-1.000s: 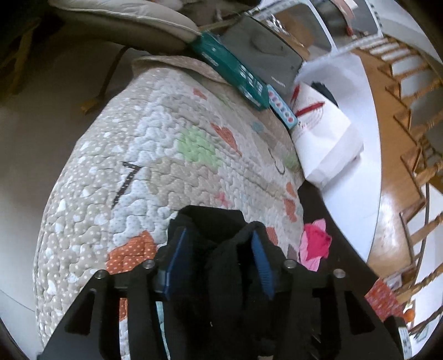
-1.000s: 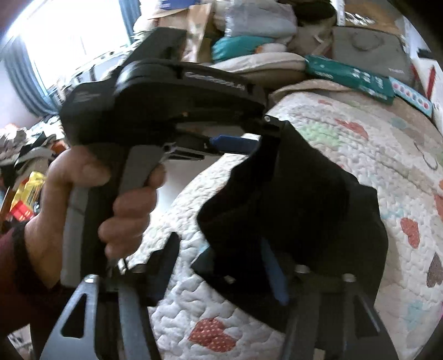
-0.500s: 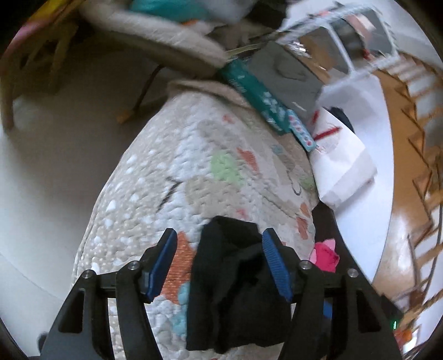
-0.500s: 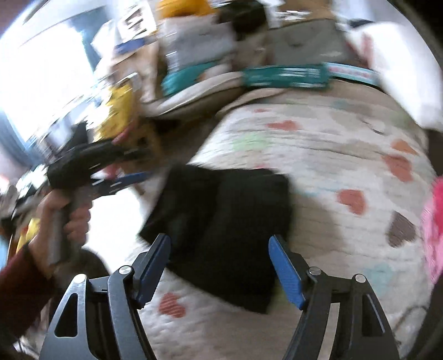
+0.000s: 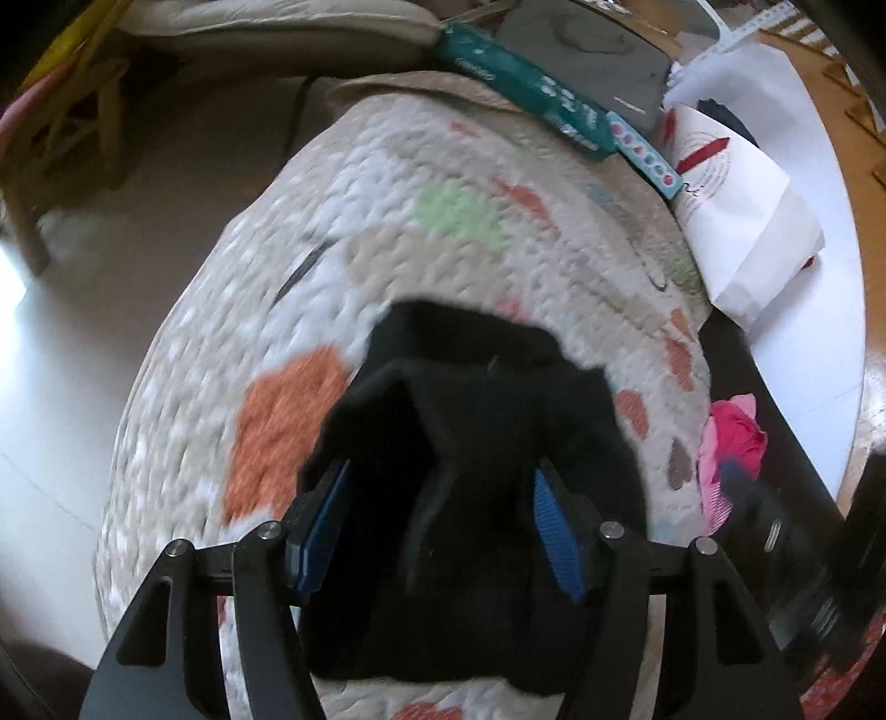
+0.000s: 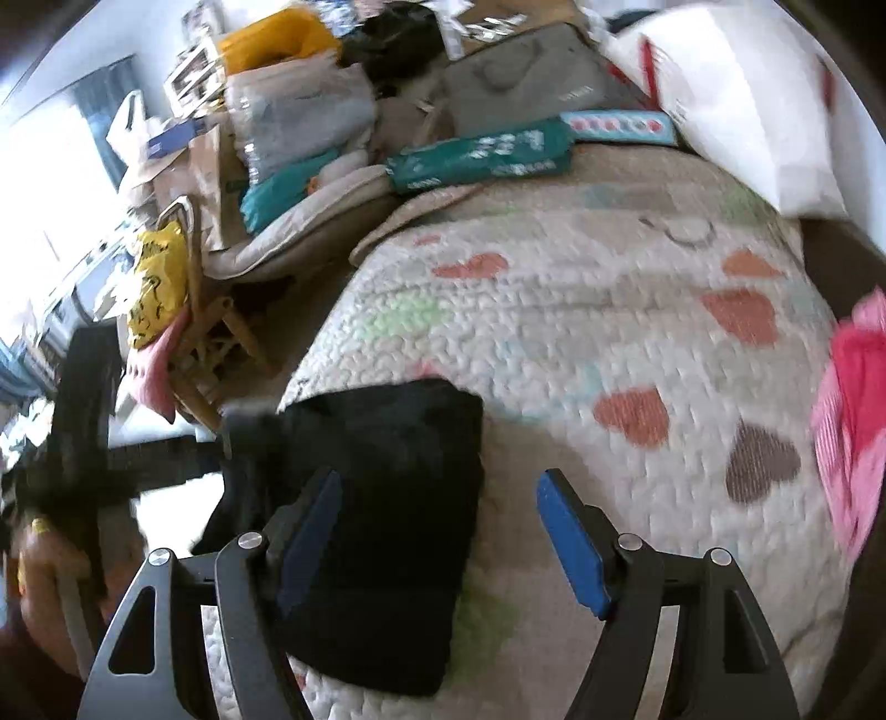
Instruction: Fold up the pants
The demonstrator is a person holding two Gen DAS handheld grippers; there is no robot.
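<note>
The black pants [image 5: 476, 443] lie folded in a small bundle on the heart-print quilt [image 5: 387, 232]. My left gripper [image 5: 440, 526] is open, its blue pads either side of the bundle's near part, just above it. In the right wrist view the pants [image 6: 387, 498] lie at the quilt's [image 6: 609, 310] left edge. My right gripper [image 6: 437, 531] is open and empty; its left finger is over the bundle's right side, its right finger over bare quilt. The left gripper [image 6: 243, 426] shows blurred at the bundle's left side.
A pink garment [image 5: 731, 437] lies at the quilt's right edge, also in the right wrist view [image 6: 853, 399]. A teal box [image 5: 526, 94], a grey bag [image 5: 587, 50] and a white paper bag [image 5: 736, 205] sit at the far end. Chairs with piled clutter [image 6: 288, 144] stand left.
Both grippers let go of the pants a second ago and opened. The bundle now lies on the quilt. My left gripper has come down closer over it; my right has shifted right.
</note>
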